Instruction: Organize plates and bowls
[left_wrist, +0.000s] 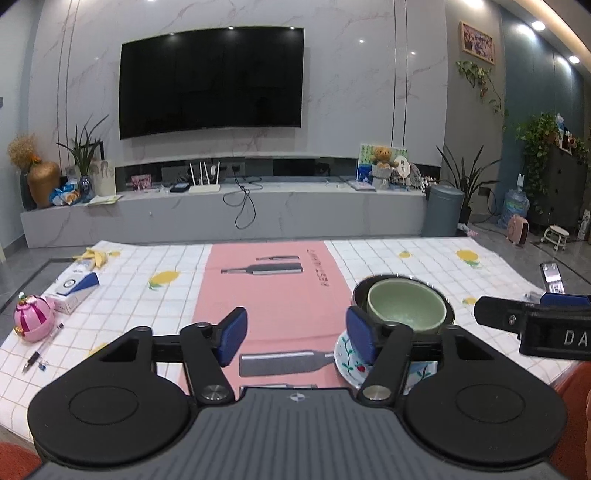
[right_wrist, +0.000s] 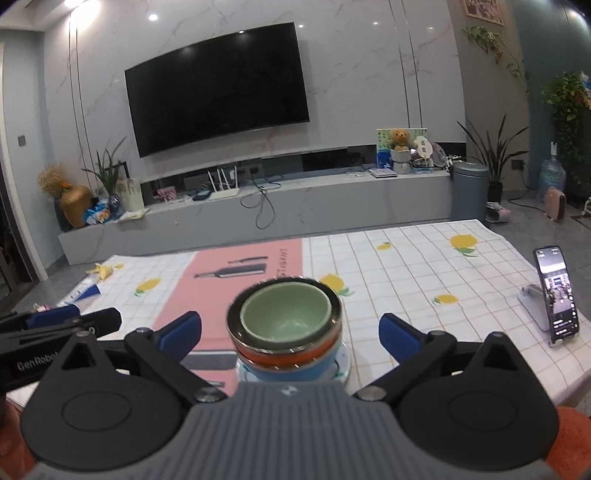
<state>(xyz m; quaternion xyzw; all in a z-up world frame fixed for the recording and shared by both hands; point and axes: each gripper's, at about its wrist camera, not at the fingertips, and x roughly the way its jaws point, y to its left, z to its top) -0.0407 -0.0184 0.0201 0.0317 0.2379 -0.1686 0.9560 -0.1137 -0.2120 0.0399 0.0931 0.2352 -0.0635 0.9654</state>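
Green bowl (right_wrist: 286, 314) nests atop stacked bowls on a floral plate (left_wrist: 349, 363); left gripper (left_wrist: 295, 334) and right gripper (right_wrist: 290, 334) both released, grasping nothing.

The left hand-held gripper (left_wrist: 295, 334) is black plastic with a ribbed grey body at the bottom of its view, marked by a small round emblem at the top centre. Two broad black rounded housings, each with a raised disc outline, flank that body. Black link arms run forward from silver pivot screws to two fingers faced with blue pads (left_wrist: 233, 334). The right hand-held gripper (right_wrist: 290, 334) has the same build: grey ribbed body, black housings with triangular cut-outs, silver screws, blue pads (right_wrist: 400, 338). White lettering shows on each gripper's black side where it appears in the other's view. Orange-red fabric shows at the lower corners.
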